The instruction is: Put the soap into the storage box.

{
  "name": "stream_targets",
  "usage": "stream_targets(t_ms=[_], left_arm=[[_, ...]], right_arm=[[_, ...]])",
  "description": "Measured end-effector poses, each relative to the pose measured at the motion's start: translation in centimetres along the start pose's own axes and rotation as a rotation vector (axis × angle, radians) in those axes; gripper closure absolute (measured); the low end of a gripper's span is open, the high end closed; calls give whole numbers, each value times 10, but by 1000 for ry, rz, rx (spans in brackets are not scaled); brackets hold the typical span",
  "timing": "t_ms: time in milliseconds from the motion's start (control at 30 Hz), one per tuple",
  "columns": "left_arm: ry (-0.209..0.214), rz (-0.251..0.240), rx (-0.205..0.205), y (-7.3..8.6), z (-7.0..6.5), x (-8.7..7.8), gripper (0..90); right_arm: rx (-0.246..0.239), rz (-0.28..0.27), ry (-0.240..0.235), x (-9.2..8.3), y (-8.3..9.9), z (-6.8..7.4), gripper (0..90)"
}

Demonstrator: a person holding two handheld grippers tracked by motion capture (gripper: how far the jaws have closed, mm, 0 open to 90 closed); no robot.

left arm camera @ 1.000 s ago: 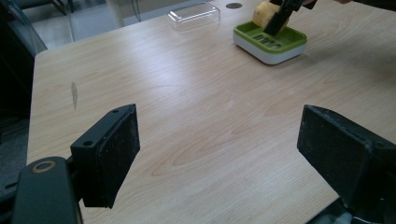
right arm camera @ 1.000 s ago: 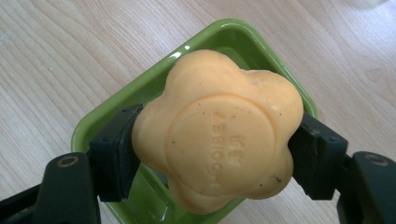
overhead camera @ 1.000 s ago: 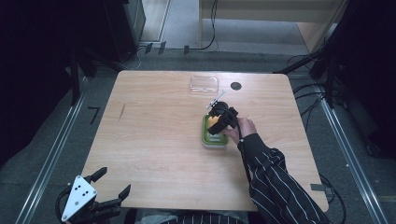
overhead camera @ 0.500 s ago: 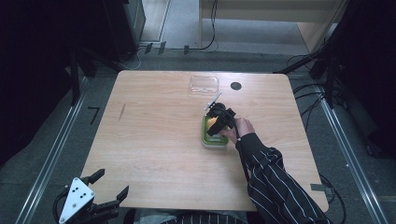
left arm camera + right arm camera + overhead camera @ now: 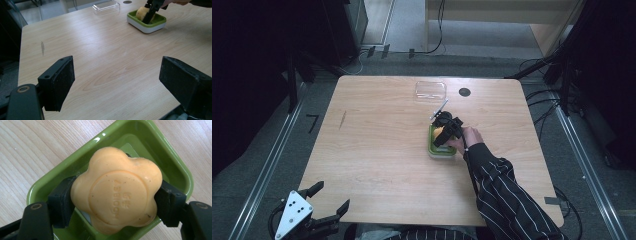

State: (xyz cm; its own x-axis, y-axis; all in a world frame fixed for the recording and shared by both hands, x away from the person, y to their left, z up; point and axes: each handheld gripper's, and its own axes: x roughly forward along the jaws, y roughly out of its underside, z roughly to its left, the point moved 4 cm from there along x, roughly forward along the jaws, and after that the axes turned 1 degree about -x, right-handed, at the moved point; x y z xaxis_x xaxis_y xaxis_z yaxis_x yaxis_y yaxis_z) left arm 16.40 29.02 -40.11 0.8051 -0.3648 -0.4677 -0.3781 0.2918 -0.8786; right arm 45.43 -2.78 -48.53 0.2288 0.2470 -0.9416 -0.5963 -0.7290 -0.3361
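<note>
Light wood desk (image 5: 377,150), rounded corners, small dark scuff (image 5: 343,119) near its left side and a black round grommet (image 5: 464,92) at the far edge. Grey carpet floor (image 5: 267,165) all around, metal rails (image 5: 268,170) running along both sides. Cables (image 5: 539,97) trail on the floor at right and at the far end. Pale wood furniture (image 5: 502,15) at top; the surroundings are dark.
</note>
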Motion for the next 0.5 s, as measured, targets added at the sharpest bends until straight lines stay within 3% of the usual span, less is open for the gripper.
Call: stream_targets(t_ms=[500], left_arm=[[0,0,1,0,0,0,135]], right_arm=[[1,21,12,3,1,1,278]])
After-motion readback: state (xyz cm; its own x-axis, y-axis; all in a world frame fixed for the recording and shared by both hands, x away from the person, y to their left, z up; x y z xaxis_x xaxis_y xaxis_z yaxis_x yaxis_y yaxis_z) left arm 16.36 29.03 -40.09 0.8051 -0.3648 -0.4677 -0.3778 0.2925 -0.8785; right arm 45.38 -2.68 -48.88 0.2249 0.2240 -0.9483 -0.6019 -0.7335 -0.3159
